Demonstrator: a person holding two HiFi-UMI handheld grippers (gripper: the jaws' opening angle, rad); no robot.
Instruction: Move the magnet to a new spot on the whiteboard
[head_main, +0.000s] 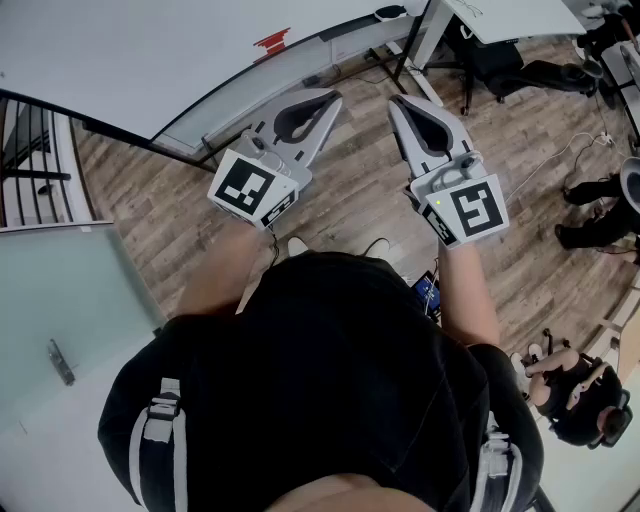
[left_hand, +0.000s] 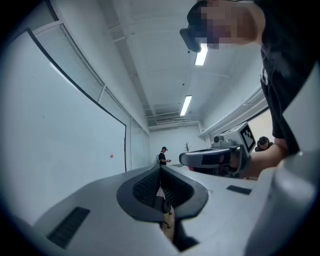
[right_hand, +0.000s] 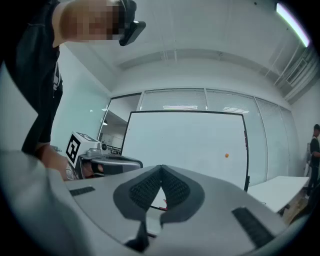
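The magnet (right_hand: 226, 155) is a small orange dot on the right half of the whiteboard (right_hand: 185, 145), far ahead of my right gripper (right_hand: 161, 167). In the left gripper view the magnet (left_hand: 111, 156) shows on the board (left_hand: 60, 150) to the left. Both grippers are held level side by side in front of the person, well short of the whiteboard (head_main: 150, 50). My left gripper (head_main: 335, 97) and right gripper (head_main: 395, 100) both have their jaws closed together with nothing between them.
A red object (head_main: 272, 42) lies on the board's tray. A desk (head_main: 520, 15) and chairs stand at the back right, and a seated person (head_main: 575, 395) is at the lower right. A black railing (head_main: 30, 140) and glass panel are at the left. Another person (left_hand: 162, 155) stands far off.
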